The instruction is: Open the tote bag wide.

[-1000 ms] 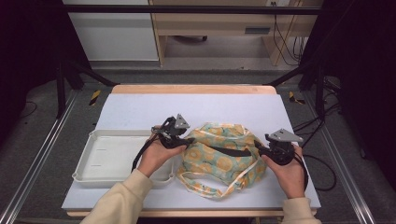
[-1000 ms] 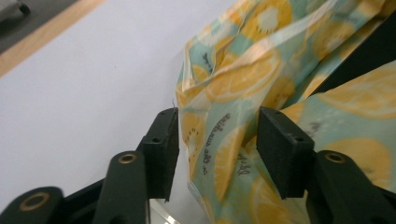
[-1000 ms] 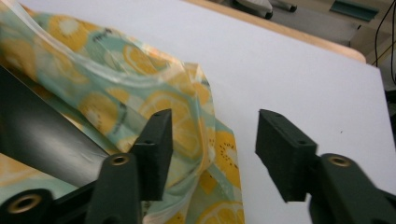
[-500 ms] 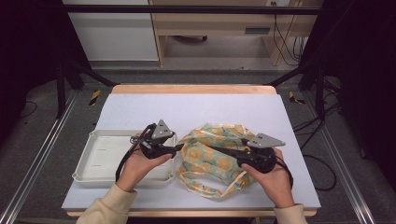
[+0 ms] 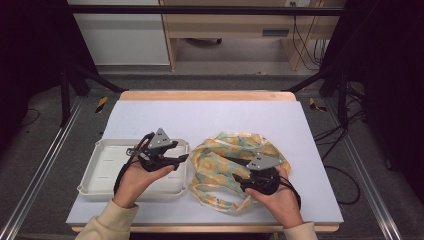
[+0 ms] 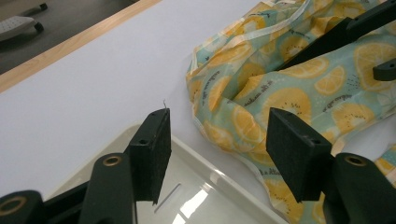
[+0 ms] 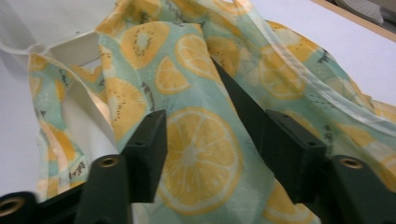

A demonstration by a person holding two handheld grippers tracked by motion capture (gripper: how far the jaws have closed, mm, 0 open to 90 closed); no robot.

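While the left gripper (image 5: 184,157) hangs over the right rim of the shallow white plastic tray (image 5: 100,175), its two black jaws stand well apart with nothing between them, having just been opening. Seen along those jaws in the left gripper view (image 6: 217,144), the gap frames the tray's corner (image 6: 196,186) below and the near edge of the crumpled mint-green cloth bag printed with orange slices (image 6: 261,93) at about two o'clock, with bare table between the cloth and the left pad.

Over at the right gripper (image 5: 235,161), the jaws also stand apart, gripping nothing, and have just been closing a little. They lie low over the middle of the bag (image 5: 220,165), pointing toward ten o'clock. From the right gripper view (image 7: 212,154) a big printed orange slice (image 7: 196,158) fills the gap between the pads, and a dark strap (image 7: 238,100) of the bag runs up from the right pad toward eleven o'clock; whether the pads touch the fabric I cannot tell.

Further out, the bag sits just right of the tray on the pale table top (image 5: 200,115), its looped handle (image 5: 220,202) trailing toward six o'clock.
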